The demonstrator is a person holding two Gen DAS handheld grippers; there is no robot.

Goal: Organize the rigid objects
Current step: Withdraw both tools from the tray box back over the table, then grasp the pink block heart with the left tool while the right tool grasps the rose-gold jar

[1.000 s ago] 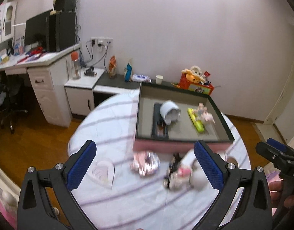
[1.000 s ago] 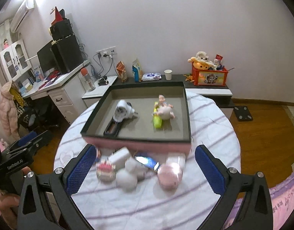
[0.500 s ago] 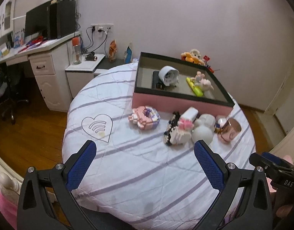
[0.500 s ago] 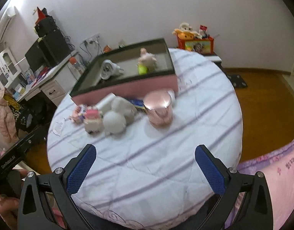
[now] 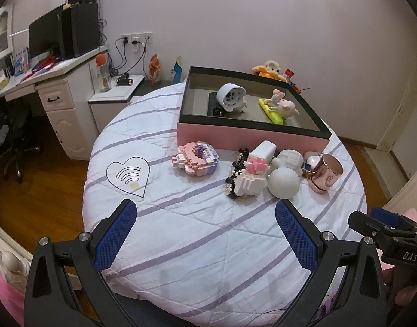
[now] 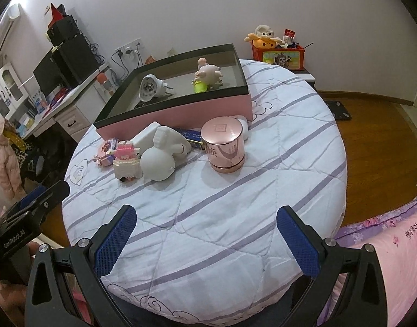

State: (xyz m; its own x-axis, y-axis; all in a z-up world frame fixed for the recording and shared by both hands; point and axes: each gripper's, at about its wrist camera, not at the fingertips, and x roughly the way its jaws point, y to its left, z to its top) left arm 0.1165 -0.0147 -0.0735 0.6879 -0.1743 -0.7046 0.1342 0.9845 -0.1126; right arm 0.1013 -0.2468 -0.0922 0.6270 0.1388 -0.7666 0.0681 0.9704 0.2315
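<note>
A pink box with a dark rim [image 5: 252,136] [image 6: 175,109] stands at the far side of the round table and holds a white round device [image 5: 230,98], a pig figure [image 5: 283,106] and a yellow-green item [image 5: 271,113]. In front of it lie a pink-purple brick model [image 5: 197,158], a pink-white brick figure [image 5: 248,175] [image 6: 126,160], a white figurine [image 5: 286,175] [image 6: 161,158] and a rose-gold cylinder [image 5: 324,173] [image 6: 226,144]. My left gripper [image 5: 205,234] and right gripper [image 6: 205,235] are open and empty, over the table's near edge.
The table is covered by a white quilt with purple stripes [image 5: 208,231]. A white desk with monitor [image 5: 45,38] stands at the left. A low cabinet [image 5: 118,95] is behind the table. A red toy box [image 6: 278,53] sits at the back. Pink bedding [image 6: 385,239] lies at the right.
Both grippers have pulled back from the box toward the table's near edge, so the objects look farther away. Both stay open and empty.
</note>
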